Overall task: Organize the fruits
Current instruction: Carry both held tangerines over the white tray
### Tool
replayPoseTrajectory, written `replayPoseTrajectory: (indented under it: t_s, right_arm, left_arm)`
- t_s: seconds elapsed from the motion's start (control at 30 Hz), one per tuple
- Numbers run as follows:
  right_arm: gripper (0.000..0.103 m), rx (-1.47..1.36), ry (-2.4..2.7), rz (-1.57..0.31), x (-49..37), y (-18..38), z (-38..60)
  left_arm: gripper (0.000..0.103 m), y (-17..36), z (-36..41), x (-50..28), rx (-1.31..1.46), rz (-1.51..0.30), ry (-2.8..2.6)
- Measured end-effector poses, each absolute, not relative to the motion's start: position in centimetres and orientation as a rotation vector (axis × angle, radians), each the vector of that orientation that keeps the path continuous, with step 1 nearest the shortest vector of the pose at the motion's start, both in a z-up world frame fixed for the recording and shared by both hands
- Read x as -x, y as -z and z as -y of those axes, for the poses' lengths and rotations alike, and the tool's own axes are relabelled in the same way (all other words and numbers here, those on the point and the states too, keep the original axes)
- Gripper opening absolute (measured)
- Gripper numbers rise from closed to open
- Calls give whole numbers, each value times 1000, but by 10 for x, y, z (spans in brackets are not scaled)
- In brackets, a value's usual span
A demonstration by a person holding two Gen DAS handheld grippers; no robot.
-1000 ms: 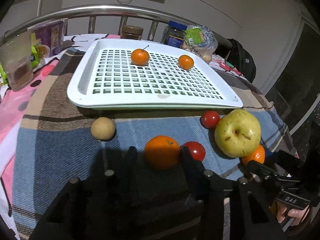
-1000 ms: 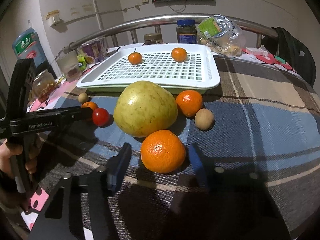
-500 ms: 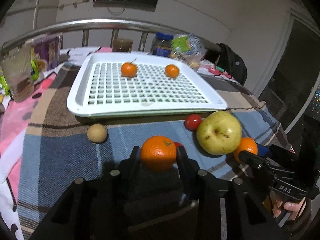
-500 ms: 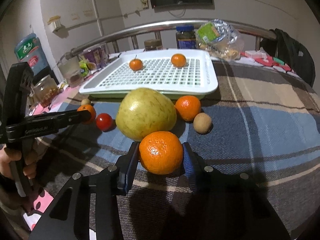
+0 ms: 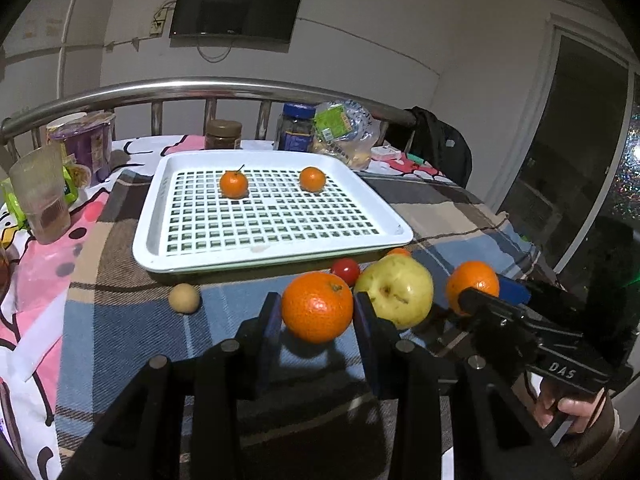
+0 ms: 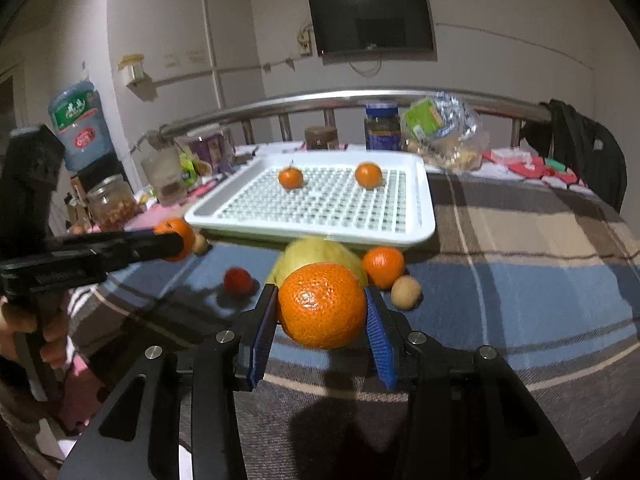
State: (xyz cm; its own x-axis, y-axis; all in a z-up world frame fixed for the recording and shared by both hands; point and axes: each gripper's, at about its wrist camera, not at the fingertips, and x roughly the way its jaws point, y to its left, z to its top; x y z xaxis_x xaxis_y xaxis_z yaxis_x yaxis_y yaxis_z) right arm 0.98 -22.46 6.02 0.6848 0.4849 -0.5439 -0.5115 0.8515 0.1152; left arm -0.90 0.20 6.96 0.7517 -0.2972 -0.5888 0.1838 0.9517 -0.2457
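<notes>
Left tongs clamp orange, right tongs clamp orange; both lifted; round peel may slip, roll off near tray

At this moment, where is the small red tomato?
In the left wrist view the red tomato lies on the plaid blanket, just before the white tray, close beside the big yellow-green fruit on its left.
</notes>
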Motion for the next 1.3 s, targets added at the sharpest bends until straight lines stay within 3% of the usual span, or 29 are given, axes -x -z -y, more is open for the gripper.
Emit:
replayPoseTrajectory:
  t_s: [0.73,1.3]
  right_arm:
    - [41,-120,-640,-589,-53,-111,221]
    - [41,-164,-627,-712,-164,-136,200]
  left_arm:
    - [39,-111,-6,-25,212,-597,276]
    - [39,-118,-42,-114,243,-673,181]
